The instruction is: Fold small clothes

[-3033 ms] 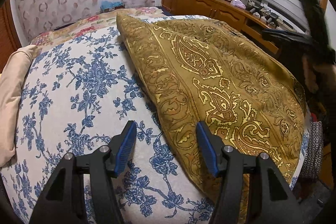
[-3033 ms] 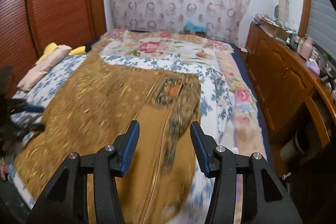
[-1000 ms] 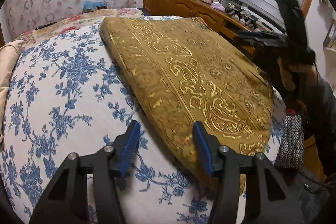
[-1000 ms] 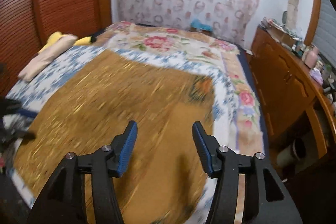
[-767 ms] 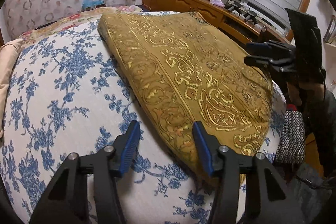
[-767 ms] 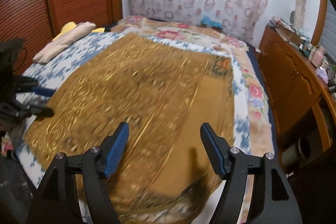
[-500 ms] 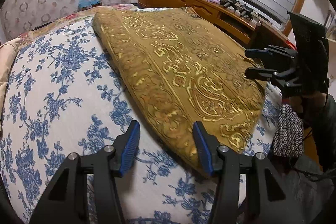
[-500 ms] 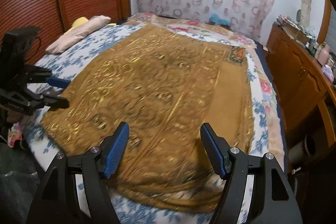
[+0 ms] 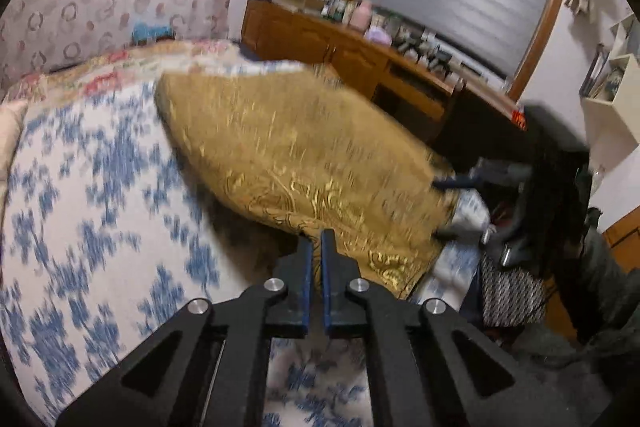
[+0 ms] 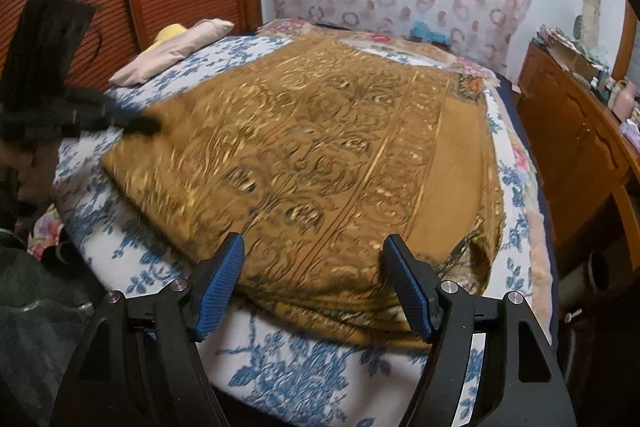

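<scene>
Left gripper (image 9: 316, 251) reaching low over the near edge of the bed (image 9: 100, 195), blue pads pressed nearly together on the near edge of the cloth (image 9: 304, 163); fabric pinched between them and lifted a little off the bedspread. From the right wrist view, same gripper (image 10: 140, 125) seen dark and blurred at the left edge of the bed, tips touching the cloth's left corner.

Right gripper (image 10: 312, 283) held level at the near edge of the bed, jaws spread wide, blue pads (image 10: 218, 283) on either side of the cloth's near hem without touching it. Seen from the left wrist view, right gripper (image 9: 456, 203) blurred at the bed's right corner, jaws apart, tips just at the cloth's right corner; contact impossible to tell.

Cloth (image 10: 320, 163) lying across the middle of the bed, on a white bedspread with blue flowers. Mustard gold, woven with shiny paisley scrolls, with a plain brown band and border stripes along the right side. Mostly flat, near right corner rumpled and sagging over the bed's edge. Far end reaching toward a floral quilt (image 10: 400, 41).

Pink pillow (image 10: 176, 49) at the far left corner of the bed. Wooden dresser (image 10: 580, 143) beside the bed's right edge.
</scene>
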`<state>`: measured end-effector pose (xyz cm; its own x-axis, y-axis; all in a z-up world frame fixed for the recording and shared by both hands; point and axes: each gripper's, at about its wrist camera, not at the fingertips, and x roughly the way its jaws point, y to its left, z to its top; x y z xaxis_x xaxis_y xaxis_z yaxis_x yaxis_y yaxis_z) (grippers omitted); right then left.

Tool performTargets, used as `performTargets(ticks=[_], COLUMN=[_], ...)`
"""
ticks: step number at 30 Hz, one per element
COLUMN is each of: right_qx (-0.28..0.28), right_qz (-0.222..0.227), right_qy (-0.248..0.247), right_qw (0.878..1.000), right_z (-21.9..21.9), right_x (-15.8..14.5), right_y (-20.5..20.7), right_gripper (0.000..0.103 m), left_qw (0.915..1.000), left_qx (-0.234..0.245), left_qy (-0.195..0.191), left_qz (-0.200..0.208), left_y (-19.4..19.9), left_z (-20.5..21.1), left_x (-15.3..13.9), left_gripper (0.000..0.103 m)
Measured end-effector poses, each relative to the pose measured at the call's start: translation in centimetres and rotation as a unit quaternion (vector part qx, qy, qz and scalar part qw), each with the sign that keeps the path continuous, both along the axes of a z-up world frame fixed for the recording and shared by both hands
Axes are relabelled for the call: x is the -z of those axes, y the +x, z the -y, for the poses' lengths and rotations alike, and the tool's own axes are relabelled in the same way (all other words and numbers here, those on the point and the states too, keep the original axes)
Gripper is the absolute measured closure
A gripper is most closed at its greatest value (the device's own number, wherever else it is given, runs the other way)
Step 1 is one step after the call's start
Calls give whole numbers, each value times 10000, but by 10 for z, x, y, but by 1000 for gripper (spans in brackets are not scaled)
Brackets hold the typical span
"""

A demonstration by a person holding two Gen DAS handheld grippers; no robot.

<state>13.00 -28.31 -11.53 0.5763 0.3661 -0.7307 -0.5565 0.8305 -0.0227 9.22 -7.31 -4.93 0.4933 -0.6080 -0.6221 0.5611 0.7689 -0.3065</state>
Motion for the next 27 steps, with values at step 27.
performTargets(ticks=[27], right_qx=[-8], right_qz=[54], right_qy=[-163], right_qw=[9999], right_z=[11], right_x=[0], right_y=[-3], right_gripper=[29], left_qw=[9985], left_qx=[-329], left_qy=[-119], left_qz=[417], left_y=[37], left_z=[10], left_x=[-24], left_gripper=[103])
